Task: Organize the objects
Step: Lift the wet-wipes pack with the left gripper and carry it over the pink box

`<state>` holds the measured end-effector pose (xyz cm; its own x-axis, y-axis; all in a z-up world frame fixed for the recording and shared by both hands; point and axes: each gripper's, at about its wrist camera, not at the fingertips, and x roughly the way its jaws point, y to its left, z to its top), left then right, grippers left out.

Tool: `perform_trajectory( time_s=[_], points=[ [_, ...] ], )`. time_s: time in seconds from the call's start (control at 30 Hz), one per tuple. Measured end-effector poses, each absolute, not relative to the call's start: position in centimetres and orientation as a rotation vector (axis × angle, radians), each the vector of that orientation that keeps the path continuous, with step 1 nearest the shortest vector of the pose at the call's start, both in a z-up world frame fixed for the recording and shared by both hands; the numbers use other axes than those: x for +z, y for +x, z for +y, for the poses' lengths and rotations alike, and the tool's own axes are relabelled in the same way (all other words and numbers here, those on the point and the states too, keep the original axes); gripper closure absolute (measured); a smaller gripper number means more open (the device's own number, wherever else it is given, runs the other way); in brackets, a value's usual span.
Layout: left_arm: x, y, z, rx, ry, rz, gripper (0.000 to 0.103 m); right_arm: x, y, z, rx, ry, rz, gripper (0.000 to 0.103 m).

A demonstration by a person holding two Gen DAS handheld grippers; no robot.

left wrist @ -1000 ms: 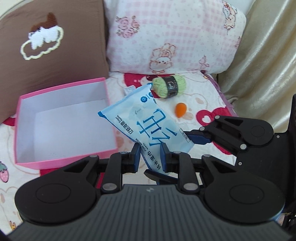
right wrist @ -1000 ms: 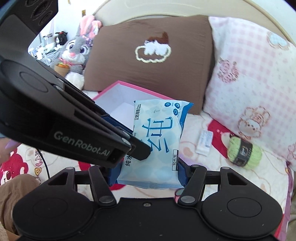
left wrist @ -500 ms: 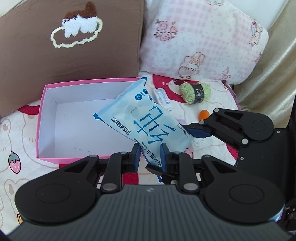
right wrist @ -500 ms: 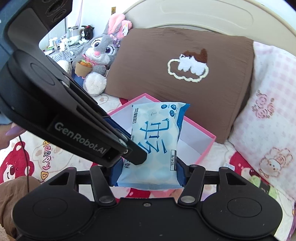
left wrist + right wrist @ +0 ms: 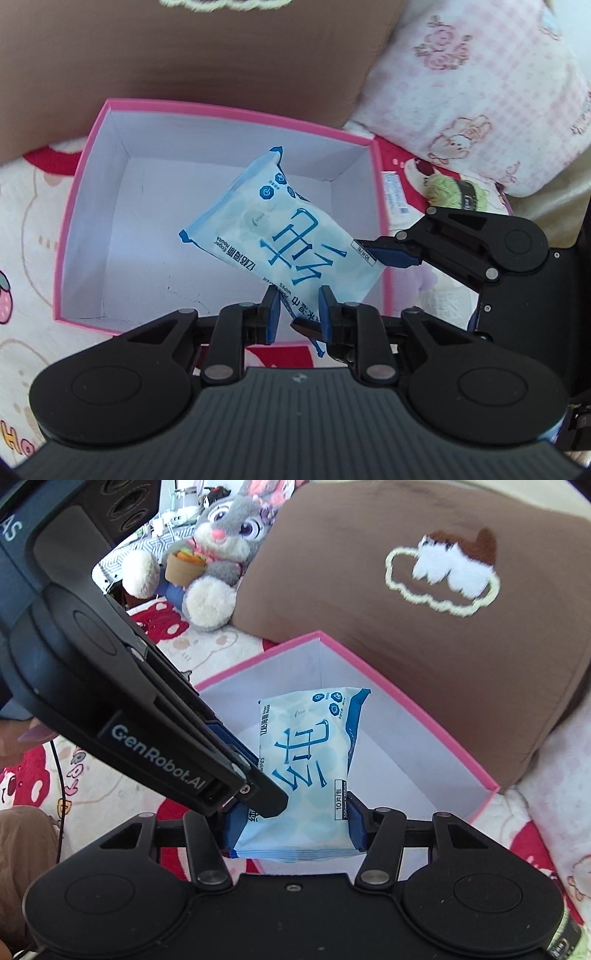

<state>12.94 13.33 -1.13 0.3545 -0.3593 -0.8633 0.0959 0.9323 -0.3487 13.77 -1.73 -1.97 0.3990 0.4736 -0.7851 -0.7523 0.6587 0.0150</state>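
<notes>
A pale blue pack of wet wipes (image 5: 291, 236) hangs tilted over the open pink box (image 5: 229, 109), whose white inside holds nothing else. My left gripper (image 5: 297, 310) is shut on the pack's near edge. My right gripper (image 5: 293, 827) spans the pack (image 5: 306, 760) across its width. Its jaws are closing, and both pads press on the pack's sides. In the left wrist view one right finger (image 5: 391, 254) touches the pack's right corner. In the right wrist view the left gripper (image 5: 266, 801) reaches in from the upper left, over the box's rim (image 5: 406, 708).
The box sits on a cartoon-print bedsheet against a brown pillow (image 5: 184, 55). A pink checked pillow (image 5: 480, 74) lies to the right. A green yarn ball (image 5: 443, 186) and a small white packet (image 5: 393, 190) lie beside the box. A plush rabbit (image 5: 221, 554) sits behind.
Both grippers have carried the wipes pack leftward and lower, from beside the box to over its inside. The box now looks larger and nearer. The right jaws narrowed on the pack.
</notes>
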Motion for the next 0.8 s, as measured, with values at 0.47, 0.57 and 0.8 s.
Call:
perform_trajectory(
  time_s=[0.47,0.57,0.8],
  points=[
    [-7.1,17.7,15.2,-0.257,-0.327,1.284,0.083,-6.9,19.2,0.3,0.881,-0.42,0.973,0.045],
    [-7.9,18.5,15.5,-0.259,-0.348,1.299,0.082,-7.2,19.9,0.3,0.915,-0.46,0.977,0.045],
    [-8.9,19.1,15.5,-0.268,-0.359,1.313,0.082,-7.5,20.5,0.7,0.965,-0.553,0.991,0.045]
  ],
)
